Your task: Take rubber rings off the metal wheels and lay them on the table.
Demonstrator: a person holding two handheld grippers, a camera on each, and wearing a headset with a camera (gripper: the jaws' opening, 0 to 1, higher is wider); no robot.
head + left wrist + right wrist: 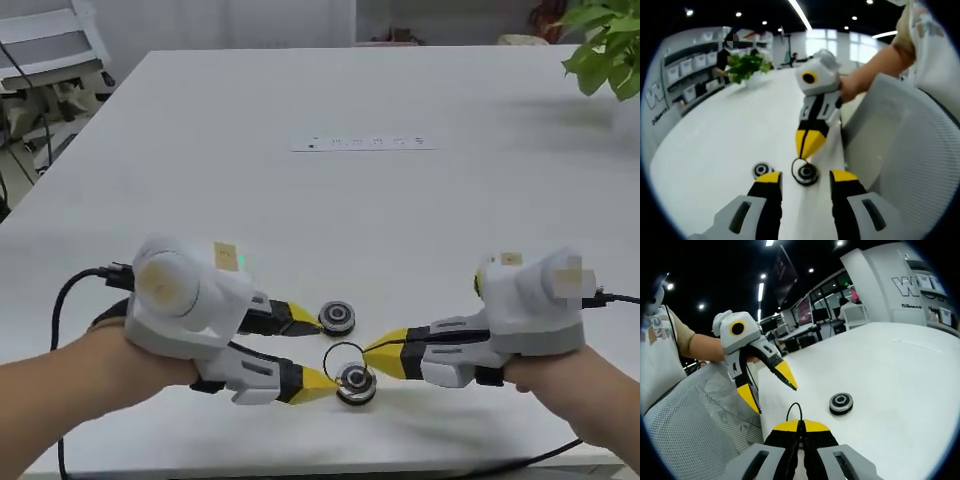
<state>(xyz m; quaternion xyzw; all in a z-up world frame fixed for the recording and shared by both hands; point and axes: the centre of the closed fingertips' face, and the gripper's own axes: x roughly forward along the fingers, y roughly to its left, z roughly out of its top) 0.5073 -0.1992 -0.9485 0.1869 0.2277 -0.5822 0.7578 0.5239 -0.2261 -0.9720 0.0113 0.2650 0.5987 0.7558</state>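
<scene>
With the right claw [372,352] clenched on the thin rubber ring [343,345], which loops at 12 o'clock of the near wheel [356,381], and the left claw [322,352] released astride that wheel, a pull may drag the unheld wheel off the bench [300,200] edge at 6 o'clock.

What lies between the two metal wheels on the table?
In the head view, a thin black rubber ring, pinched by the right gripper, lies between them.
</scene>
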